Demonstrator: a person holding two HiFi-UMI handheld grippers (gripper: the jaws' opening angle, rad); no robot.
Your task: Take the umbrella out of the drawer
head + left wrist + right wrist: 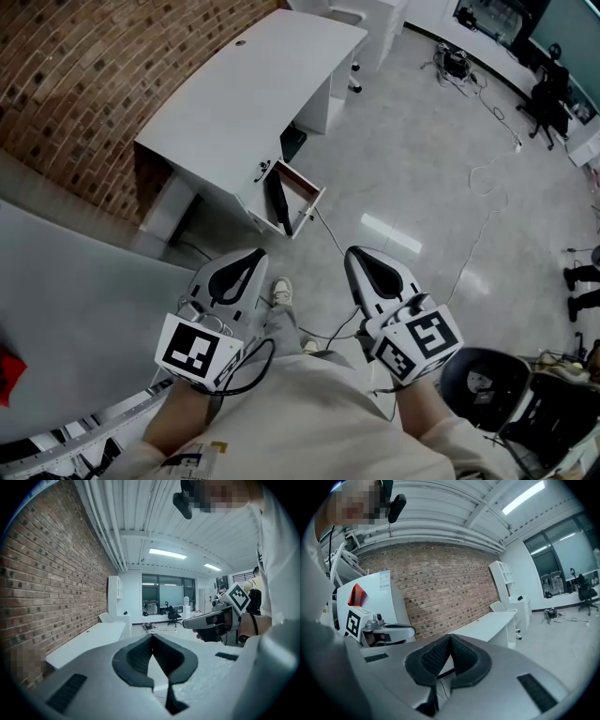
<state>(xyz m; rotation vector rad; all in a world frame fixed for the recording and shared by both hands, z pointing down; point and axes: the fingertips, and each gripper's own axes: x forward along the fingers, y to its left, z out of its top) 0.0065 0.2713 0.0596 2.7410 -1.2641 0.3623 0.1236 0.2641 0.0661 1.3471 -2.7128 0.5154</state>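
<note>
The ribbed black pads of the left gripper (253, 257) meet at their tips with nothing between them, and the left gripper view shows only floor through the gap lower down. The right gripper (357, 256) is the same: clenched tip to tip and empty. Both are held side by side in front of the person, pointing slightly downward, with the black-and-white marker cubes nearest the body. A light-coloured shoe (280, 290) shows on the floor between them.

Beyond the tips, well apart from both grippers, stands a long white desk (234, 94) against a red brick wall (84, 66). Its small drawer with a white front and wood-brown lining (310, 196) is pulled open at the near corner. The dark, slim folded umbrella (278, 208) lies inside it at a slant, one end towards the desk and the other near the drawer front.

The step in hand looks like the approach. To do it well:

- Part one gripper's jaws before reaching the drawer.
- Come down through the open top.
- Turn the jaws across the umbrella's length so the pads close on its shaft, not on the drawer wall.
- Lift straight up until the lower end clears the rim.
- Step over the thin cable on the grey floor (330, 236) near the drawer.
</note>
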